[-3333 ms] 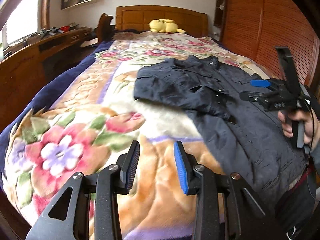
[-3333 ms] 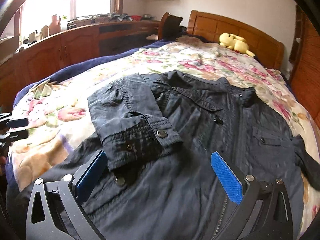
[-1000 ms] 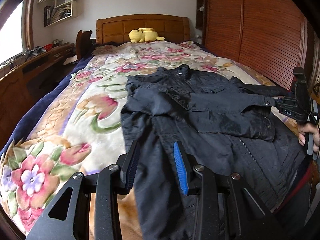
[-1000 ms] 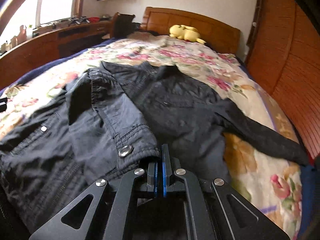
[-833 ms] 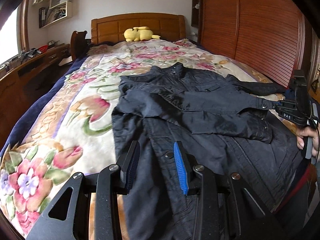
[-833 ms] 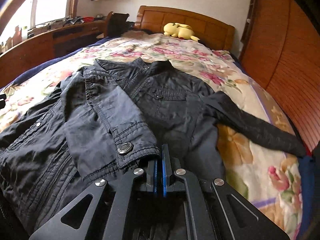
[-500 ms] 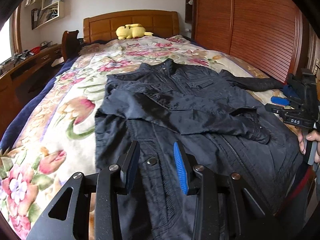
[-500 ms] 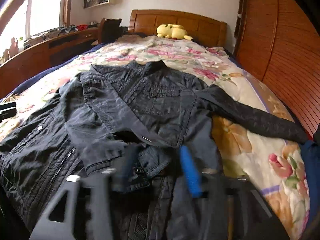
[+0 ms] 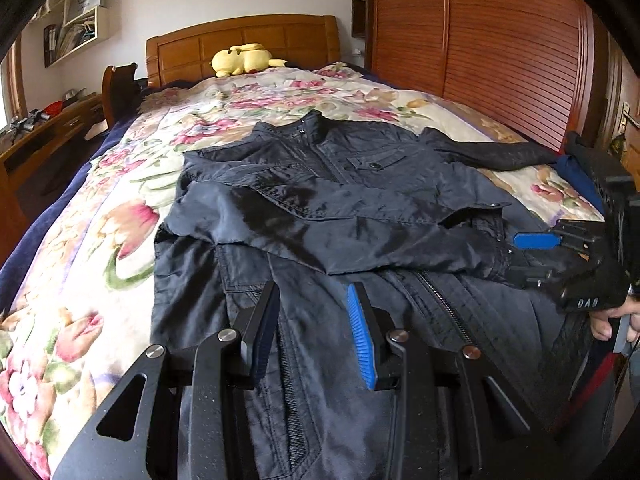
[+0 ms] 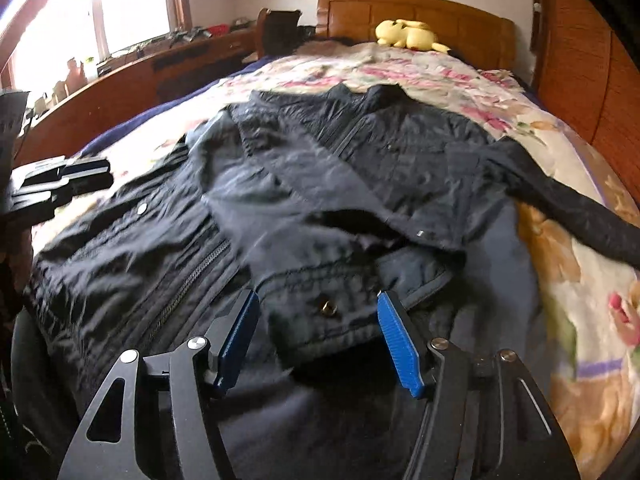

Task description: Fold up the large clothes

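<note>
A dark navy jacket (image 9: 320, 216) lies face up on the floral blanket (image 9: 100, 220), collar toward the headboard. One sleeve is folded across its chest, and its snap cuff (image 10: 320, 280) rests on the jacket front. My right gripper (image 10: 318, 304) is open just over that cuff, its pads clear of the cloth; in the left wrist view the right gripper (image 9: 528, 256) sits at the cuff's end. My left gripper (image 9: 312, 296) hovers open over the jacket's lower front beside the zipper, with nothing between its fingers. The other sleeve (image 10: 580, 216) stretches out sideways on the blanket.
A yellow plush toy (image 9: 244, 60) lies by the wooden headboard (image 9: 240, 40). A slatted wooden wardrobe (image 9: 500, 60) runs close along one side of the bed, and a desk (image 10: 140, 76) under the window runs along the other. A person's hand (image 9: 612, 320) holds the right gripper.
My right gripper was shut on the sleeve cuff; it has opened, let the cuff drop on the jacket front and dipped lower. My left gripper has shifted sideways over the jacket's lower front.
</note>
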The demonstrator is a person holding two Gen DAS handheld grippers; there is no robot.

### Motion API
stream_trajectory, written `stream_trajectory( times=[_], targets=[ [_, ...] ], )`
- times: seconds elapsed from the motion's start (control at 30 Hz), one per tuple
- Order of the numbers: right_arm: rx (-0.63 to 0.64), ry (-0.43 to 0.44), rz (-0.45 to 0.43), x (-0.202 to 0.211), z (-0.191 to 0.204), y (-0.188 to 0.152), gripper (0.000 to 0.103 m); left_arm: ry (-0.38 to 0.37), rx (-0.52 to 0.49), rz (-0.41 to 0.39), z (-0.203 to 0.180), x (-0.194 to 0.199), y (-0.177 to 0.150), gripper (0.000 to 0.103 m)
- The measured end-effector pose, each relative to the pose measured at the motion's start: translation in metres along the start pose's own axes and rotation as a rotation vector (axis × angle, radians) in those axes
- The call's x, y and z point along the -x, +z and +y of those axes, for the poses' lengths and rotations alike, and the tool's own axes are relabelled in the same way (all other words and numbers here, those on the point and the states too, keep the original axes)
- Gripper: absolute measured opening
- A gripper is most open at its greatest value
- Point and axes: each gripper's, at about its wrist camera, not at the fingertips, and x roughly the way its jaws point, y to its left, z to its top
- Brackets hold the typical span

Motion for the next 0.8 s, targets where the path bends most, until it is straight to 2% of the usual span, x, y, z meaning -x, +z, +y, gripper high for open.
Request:
stream_trajectory(
  times=[0.03, 0.1, 0.13, 0.17, 0.2, 0.27, 0.5, 0.53, 0.6, 0.67, 0.77, 0.8],
  targets=[
    [0.019, -0.014, 0.009, -0.001, 0.004, -0.003, 0.062, -0.003, -0.001, 0.0, -0.001, 0.0, 0.0, 0.036],
    [0.046, -0.04, 0.027, -0.003, 0.003, -0.002, 0.054, -0.006, -0.003, 0.004, -0.003, -0.001, -0.001, 0.036],
    [0.063, -0.051, 0.035, -0.004, 0.005, -0.004, 0.04, -0.007, -0.003, 0.004, -0.003, -0.002, -0.001, 0.036],
    [0.078, -0.053, 0.039, -0.003, 0.009, -0.004, 0.02, -0.008, -0.003, 0.006, -0.004, -0.002, -0.001, 0.036],
    [0.096, -0.058, 0.036, -0.002, 0.01, -0.005, 0.012, -0.008, -0.003, 0.007, -0.004, -0.003, 0.0, 0.036],
    [0.122, -0.076, 0.027, 0.002, 0.014, -0.003, 0.008, 0.001, -0.001, 0.006, -0.003, -0.004, 0.001, 0.036],
    [0.089, -0.066, 0.013, 0.014, 0.005, -0.004, 0.008, -0.015, 0.006, -0.005, -0.007, -0.012, 0.008, 0.036],
    [0.072, -0.061, 0.017, 0.015, 0.004, -0.004, 0.009, -0.018, 0.006, -0.006, -0.008, -0.014, 0.01, 0.036],
    [0.046, -0.06, 0.007, 0.023, -0.002, -0.003, 0.02, -0.029, 0.006, -0.014, -0.012, -0.018, 0.015, 0.036],
    [0.013, -0.063, -0.024, 0.034, -0.012, -0.002, 0.049, -0.039, 0.007, -0.021, -0.016, -0.022, 0.02, 0.036],
    [-0.048, -0.091, -0.067, 0.05, -0.037, 0.001, 0.065, -0.065, 0.006, -0.03, -0.024, -0.03, 0.026, 0.036],
    [-0.066, -0.114, -0.072, 0.053, -0.048, 0.002, 0.067, -0.071, 0.005, -0.029, -0.026, -0.033, 0.028, 0.036]
  ],
)
